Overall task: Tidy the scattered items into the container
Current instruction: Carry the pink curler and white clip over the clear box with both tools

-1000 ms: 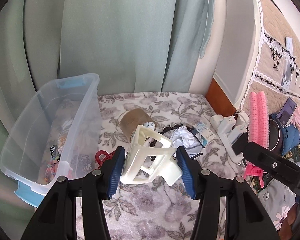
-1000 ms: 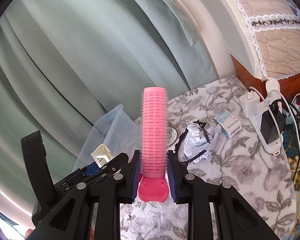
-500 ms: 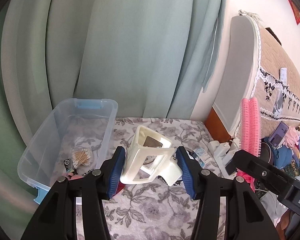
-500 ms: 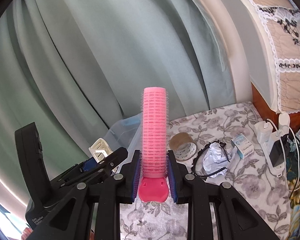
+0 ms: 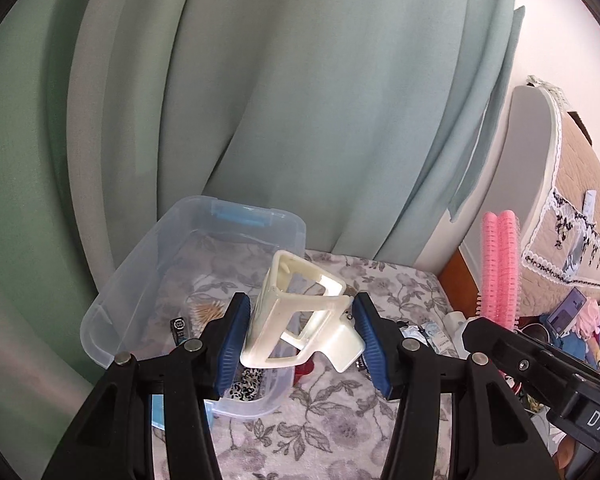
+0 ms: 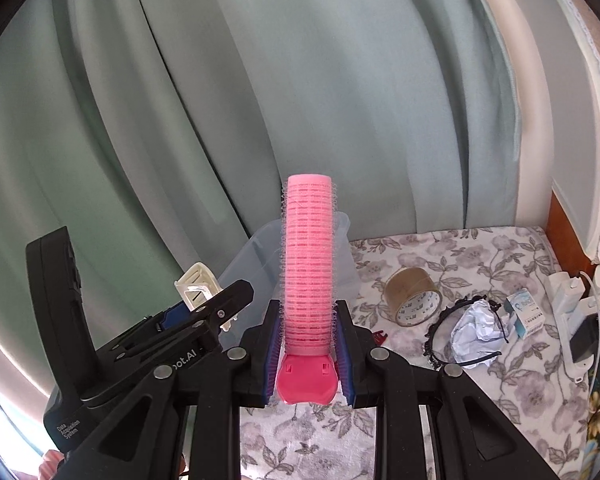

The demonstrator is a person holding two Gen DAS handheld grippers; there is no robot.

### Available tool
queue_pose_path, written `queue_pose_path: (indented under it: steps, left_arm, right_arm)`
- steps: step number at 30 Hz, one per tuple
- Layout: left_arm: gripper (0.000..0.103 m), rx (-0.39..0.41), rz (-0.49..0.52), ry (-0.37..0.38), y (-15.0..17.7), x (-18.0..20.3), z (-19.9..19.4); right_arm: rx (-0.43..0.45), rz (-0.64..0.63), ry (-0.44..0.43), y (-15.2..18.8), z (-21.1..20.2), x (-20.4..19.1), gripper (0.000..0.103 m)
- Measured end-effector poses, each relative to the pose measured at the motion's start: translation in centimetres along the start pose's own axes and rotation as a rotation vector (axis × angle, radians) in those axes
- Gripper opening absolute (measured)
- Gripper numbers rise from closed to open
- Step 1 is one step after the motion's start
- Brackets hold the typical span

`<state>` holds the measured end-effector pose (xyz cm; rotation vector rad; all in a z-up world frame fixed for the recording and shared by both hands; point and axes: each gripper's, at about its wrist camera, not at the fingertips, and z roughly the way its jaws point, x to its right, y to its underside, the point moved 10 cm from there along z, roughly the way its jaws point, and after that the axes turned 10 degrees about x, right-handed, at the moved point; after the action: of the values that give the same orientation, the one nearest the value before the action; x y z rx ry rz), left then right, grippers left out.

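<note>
Cream hair claw clip (image 5: 300, 320) clamped between the blue pads of the left gripper (image 5: 300, 336), jaws about half open around its width, one pad on each side. Held in the air, tilted, over the near right corner of the clear plastic container (image 5: 148, 264), which sits on the grey floral cloth (image 5: 340, 440). Inside the container: a bundle of toothpicks (image 5: 210, 311), a small black tag (image 5: 180, 326) with white print too small to read, and a leopard-print piece (image 5: 246, 384) near the front wall. Blue latch (image 5: 240, 216) on the container's far rim.

Pink hair roller (image 6: 308, 264) standing upright between the pads of the right gripper (image 6: 308, 356), jaws closed narrow on its lower end, its darker pink clip base (image 6: 306, 384) just below the pads. Same roller also visible at the right of the left wrist view (image 5: 500, 268).

On the cloth to the right of the roller, well apart from both grippers: brown tape roll (image 6: 414, 296) with faint unreadable print on its core, black headband (image 6: 464, 332) around crumpled white paper (image 6: 476, 336), small white-and-blue box (image 6: 526, 312) with text too fine to read, white power strip (image 6: 572, 320) with chargers. On the left gripper's body, "Data Acquisition System" (image 6: 68, 428) and part of a mark ending ".AI". Green curtain (image 6: 260, 100) behind everything.
</note>
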<state>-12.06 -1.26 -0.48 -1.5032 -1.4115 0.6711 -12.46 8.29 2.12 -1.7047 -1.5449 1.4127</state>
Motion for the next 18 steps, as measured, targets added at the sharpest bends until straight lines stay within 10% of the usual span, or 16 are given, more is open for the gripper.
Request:
queue_pose_path:
  steps: [18]
  left_arm:
    - [0.055, -0.020, -0.135, -0.124, 1.3, -9.3, 0.9]
  right_arm:
    - [-0.139, -0.073, -0.057, 3.2, 6.0, -4.3, 0.027]
